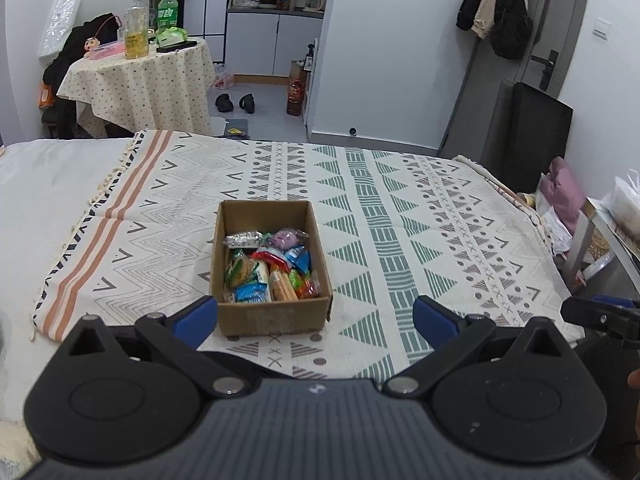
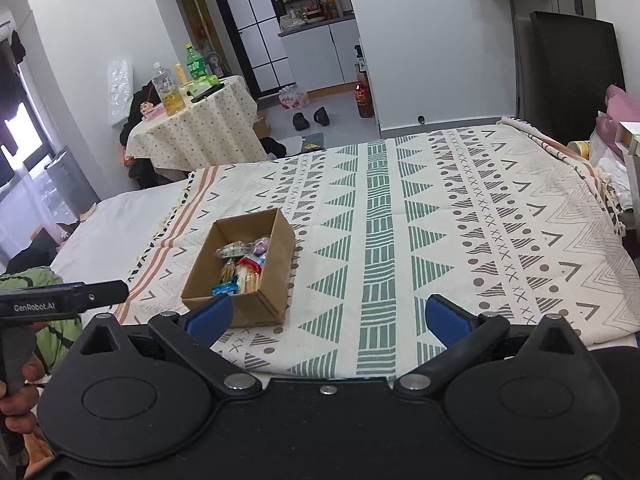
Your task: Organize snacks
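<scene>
An open cardboard box (image 1: 272,316) sits on a patterned cloth (image 1: 400,216) spread over the bed. It holds several wrapped snacks (image 1: 268,268). My left gripper (image 1: 316,316) is open and empty, just in front of the box's near wall, with its left fingertip beside the box's near left corner. The right wrist view shows the same box (image 2: 276,256) to the left of centre with the snacks (image 2: 240,268) inside. My right gripper (image 2: 328,318) is open and empty, and its left fingertip overlaps the box's near corner.
A round table (image 1: 140,76) with bottles stands beyond the bed on the left. A black panel (image 1: 540,132) and a door are at the right. Bags and a pink cushion (image 1: 564,192) lie off the bed's right edge. Slippers (image 1: 236,102) lie on the floor.
</scene>
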